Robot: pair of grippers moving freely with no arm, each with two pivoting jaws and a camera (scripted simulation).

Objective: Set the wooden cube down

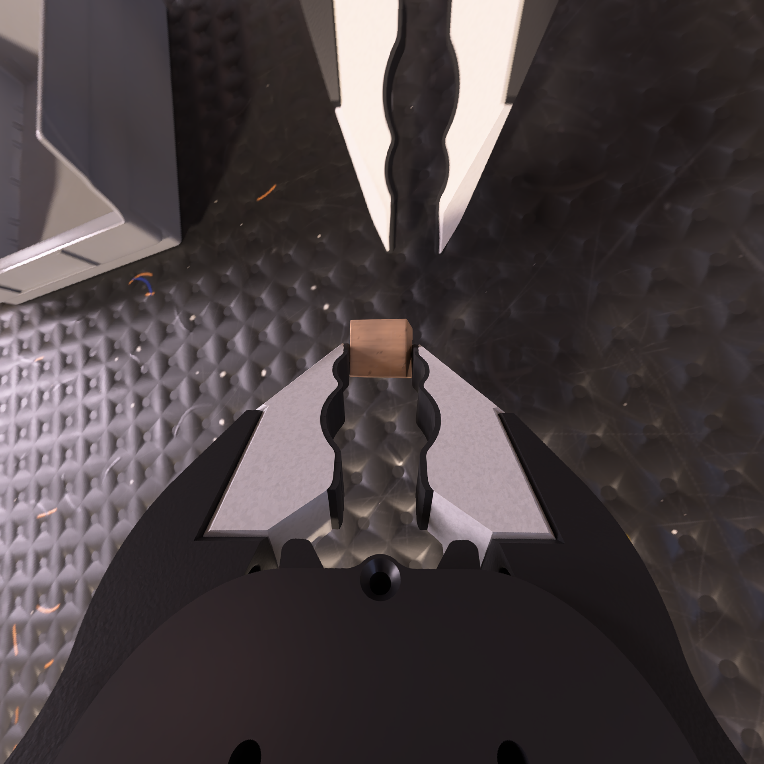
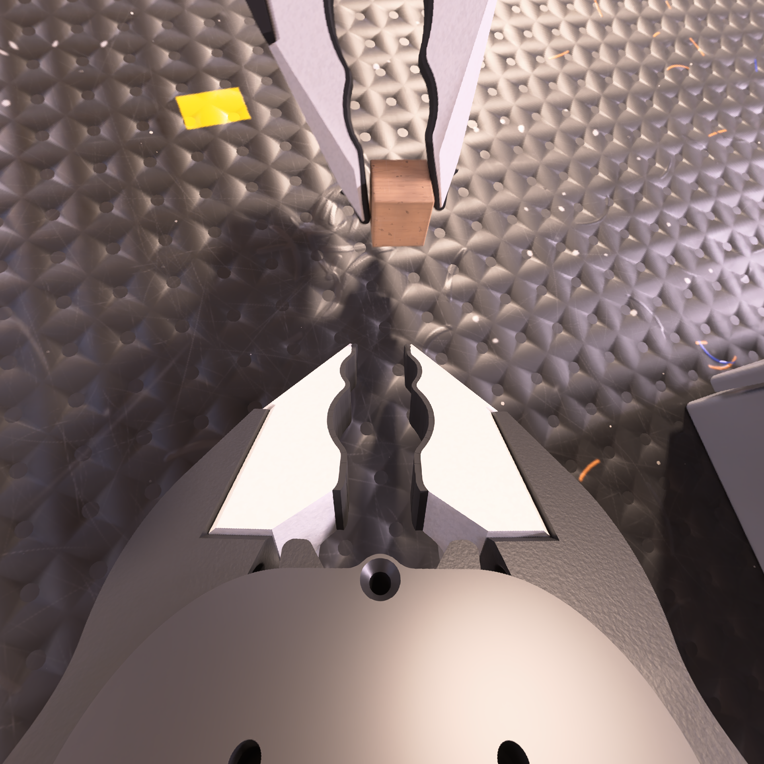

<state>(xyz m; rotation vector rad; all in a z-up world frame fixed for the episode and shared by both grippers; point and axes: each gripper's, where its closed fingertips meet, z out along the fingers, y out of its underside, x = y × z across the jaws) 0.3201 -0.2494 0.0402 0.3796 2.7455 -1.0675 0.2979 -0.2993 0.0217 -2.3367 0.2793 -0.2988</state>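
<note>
A small wooden cube (image 1: 378,349) sits between the fingertips of my left gripper (image 1: 380,351), which is shut on it. In the right wrist view the same cube (image 2: 399,206) shows from the far side, pinched by the left gripper (image 2: 400,204) that reaches down from the top edge. The cube is close over the studded metal surface (image 2: 578,206); I cannot tell whether it touches. My right gripper (image 2: 380,351) is partly open and empty, a short way from the cube and pointing at it. It also shows at the top of the left wrist view (image 1: 414,248).
A grey box (image 1: 103,144) stands at the upper left of the left wrist view and shows at the right edge of the right wrist view (image 2: 727,475). A flat yellow patch (image 2: 213,108) lies on the surface left of the cube.
</note>
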